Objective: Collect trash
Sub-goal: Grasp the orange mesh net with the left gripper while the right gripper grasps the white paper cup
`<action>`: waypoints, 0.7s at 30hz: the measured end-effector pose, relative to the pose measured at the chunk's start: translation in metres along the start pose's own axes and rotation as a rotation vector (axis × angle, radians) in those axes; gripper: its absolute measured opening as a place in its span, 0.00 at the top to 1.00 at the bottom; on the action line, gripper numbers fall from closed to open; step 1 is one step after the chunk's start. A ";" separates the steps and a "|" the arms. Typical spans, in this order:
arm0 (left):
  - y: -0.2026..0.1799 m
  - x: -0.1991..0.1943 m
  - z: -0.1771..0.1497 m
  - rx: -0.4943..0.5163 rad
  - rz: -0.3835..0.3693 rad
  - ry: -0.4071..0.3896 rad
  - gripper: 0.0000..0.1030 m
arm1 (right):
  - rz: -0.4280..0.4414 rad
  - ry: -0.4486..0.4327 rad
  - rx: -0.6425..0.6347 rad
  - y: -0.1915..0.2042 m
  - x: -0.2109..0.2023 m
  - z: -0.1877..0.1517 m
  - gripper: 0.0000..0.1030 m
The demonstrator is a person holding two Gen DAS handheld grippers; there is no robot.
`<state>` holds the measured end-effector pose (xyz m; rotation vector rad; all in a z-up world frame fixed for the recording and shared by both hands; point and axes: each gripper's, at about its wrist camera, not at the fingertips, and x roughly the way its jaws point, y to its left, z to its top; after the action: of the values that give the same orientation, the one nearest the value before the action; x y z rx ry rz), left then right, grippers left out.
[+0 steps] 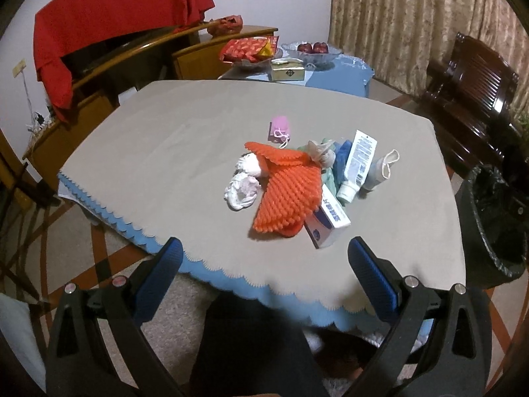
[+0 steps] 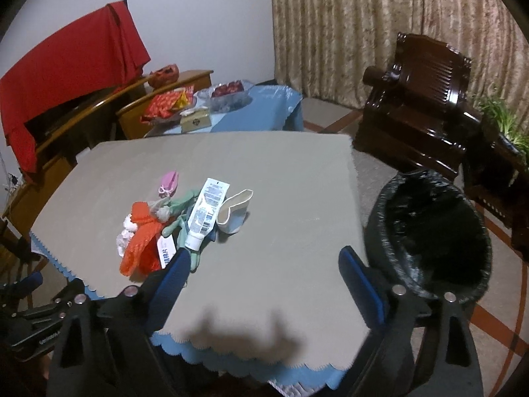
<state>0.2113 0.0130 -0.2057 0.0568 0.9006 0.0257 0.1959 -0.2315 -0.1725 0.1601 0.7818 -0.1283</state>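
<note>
A heap of trash lies on the grey tablecloth (image 1: 185,152): orange foam netting (image 1: 286,195), crumpled white tissue (image 1: 239,192), a white tube (image 1: 358,165), a blue-and-white box (image 1: 327,223), a pink pouch (image 1: 280,129) and a pale pouch (image 1: 383,167). My left gripper (image 1: 264,248) is open and empty, above the table's near edge, short of the heap. My right gripper (image 2: 264,259) is open and empty over the table's near right part; the tube (image 2: 206,211) and netting (image 2: 140,241) lie to its left. A black-lined trash bin (image 2: 429,231) stands on the floor right of the table.
A second table with blue cloth (image 2: 258,112) holds a fruit bowl (image 1: 312,51), red snack bags (image 1: 248,49) and a gold box (image 1: 287,69). Wooden furniture draped in red cloth (image 1: 109,16) is at the left. A dark wooden chair (image 2: 420,99) stands by the curtain.
</note>
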 end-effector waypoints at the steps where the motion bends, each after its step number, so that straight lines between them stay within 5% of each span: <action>1: -0.001 0.006 0.002 0.003 0.000 -0.002 0.06 | 0.006 0.010 -0.002 0.002 0.010 0.003 0.18; 12: -0.011 0.081 0.015 0.030 -0.018 0.074 0.06 | 0.085 0.105 -0.008 0.026 0.102 0.013 0.40; 21: -0.019 0.125 0.021 0.064 -0.017 0.114 0.06 | 0.102 0.151 -0.005 0.035 0.155 0.016 0.41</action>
<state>0.3057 -0.0015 -0.2916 0.1077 1.0156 -0.0163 0.3219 -0.2089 -0.2684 0.2059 0.9229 -0.0177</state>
